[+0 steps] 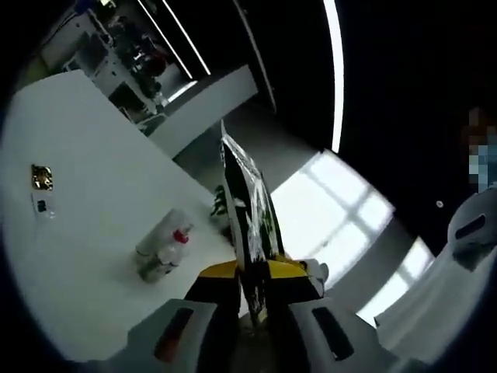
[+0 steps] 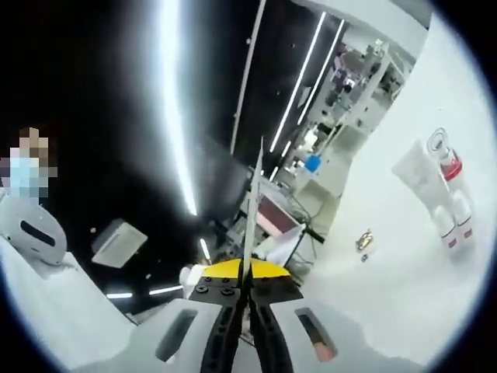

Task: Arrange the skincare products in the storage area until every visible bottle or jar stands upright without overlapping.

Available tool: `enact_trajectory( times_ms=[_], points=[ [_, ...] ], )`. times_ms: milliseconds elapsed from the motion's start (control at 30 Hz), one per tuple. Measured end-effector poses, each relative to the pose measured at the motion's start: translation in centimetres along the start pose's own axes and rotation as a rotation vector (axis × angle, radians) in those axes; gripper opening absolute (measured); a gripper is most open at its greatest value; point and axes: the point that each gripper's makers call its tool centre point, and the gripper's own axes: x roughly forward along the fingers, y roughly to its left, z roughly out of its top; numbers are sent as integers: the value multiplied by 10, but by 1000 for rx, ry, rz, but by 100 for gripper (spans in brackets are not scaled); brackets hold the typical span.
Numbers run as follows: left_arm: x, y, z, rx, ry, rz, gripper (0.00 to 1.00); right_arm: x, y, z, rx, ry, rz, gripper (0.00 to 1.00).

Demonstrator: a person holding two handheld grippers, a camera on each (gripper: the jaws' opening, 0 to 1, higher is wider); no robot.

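In the left gripper view, the left gripper [image 1: 252,299] pinches a glossy sachet [image 1: 250,214] rising at centre frame; bottles [image 1: 161,252] lie clustered lower left on the white table [image 1: 85,171]. In the right gripper view, the right gripper [image 2: 247,299] clamps the sachet [image 2: 252,210] edge-on; the bottles [image 2: 443,190] sit at far right

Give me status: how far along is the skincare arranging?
Done: nothing evident. The bottles lie bunched on the white table, red caps touching. In hand: both tongs, left tongs and right tongs, shut on a thin sachet. Left: placing the sachet, then standing the bottles apart.
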Motion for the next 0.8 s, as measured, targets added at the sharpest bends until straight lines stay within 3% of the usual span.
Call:
enact_trajectory(
  times_ms=[133,367,567,800],
  points=[
    [0,0,0,-7,-5,-3,0,-1,-4,-1,-6,3,-17,1],
    [0,2,-4,-42,7,6,0,-2,-7,-3,-33,14,-31,1],
    [1,4,-7,-58,27,9,0,-5,-16,-8,-181,73,-79,6],
    [2,6,-9,-74,40,8,0,-7,-18,-8,-218,93,-86,9]
  ],
)
